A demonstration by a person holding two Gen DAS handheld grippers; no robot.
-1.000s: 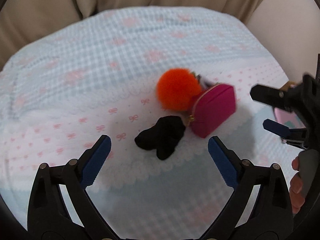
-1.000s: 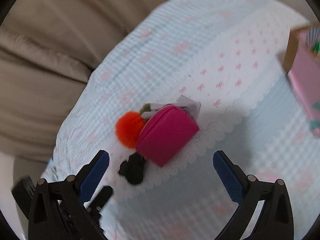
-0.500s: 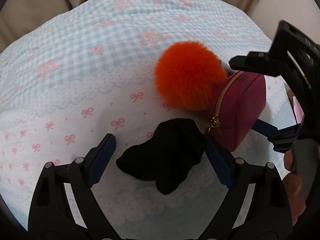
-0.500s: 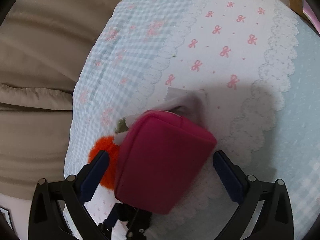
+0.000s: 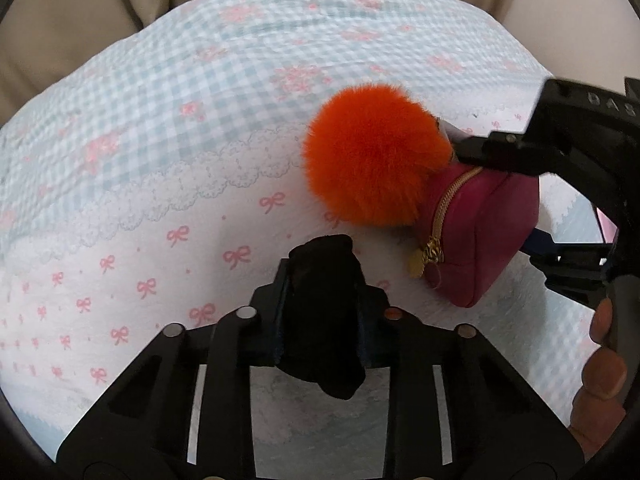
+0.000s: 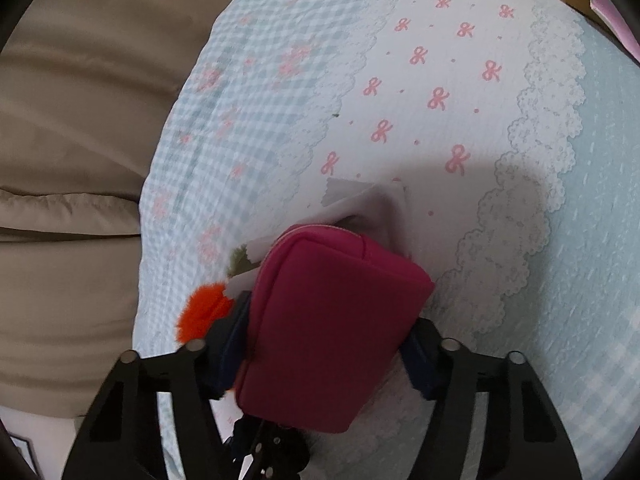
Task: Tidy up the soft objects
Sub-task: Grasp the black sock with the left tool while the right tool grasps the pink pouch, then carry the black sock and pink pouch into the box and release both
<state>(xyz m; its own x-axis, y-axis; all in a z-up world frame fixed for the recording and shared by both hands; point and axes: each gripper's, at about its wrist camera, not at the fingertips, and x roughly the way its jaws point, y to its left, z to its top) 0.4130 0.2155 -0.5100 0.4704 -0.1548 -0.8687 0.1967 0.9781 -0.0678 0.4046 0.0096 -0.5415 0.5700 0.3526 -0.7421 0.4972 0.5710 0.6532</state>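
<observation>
A crumpled black soft cloth (image 5: 320, 320) lies on the bow-patterned bedspread (image 5: 160, 200). My left gripper (image 5: 322, 276) is closing on it, and both pads press its sides. Just beyond sits a fluffy orange pompom (image 5: 372, 156) against a magenta zip pouch (image 5: 480, 232). In the right wrist view my right gripper (image 6: 328, 320) is closing around that pouch (image 6: 332, 360), blue pads touching its two sides. The pompom (image 6: 200, 316) peeks out at the pouch's left. A white paper-like piece (image 6: 360, 200) and a bit of green (image 6: 238, 258) lie behind the pouch.
Beige fabric (image 6: 80, 120) hangs beyond the bed's far edge. A pink flat object (image 6: 612, 12) sits at the top right corner on a wooden surface. A person's fingers (image 5: 600, 380) hold the right gripper's handle. Open bedspread (image 6: 440, 80) stretches beyond the pouch.
Both grippers came down onto the pile. The left jaws went from wide open to closed on the black cloth. The right jaws narrowed onto the magenta pouch.
</observation>
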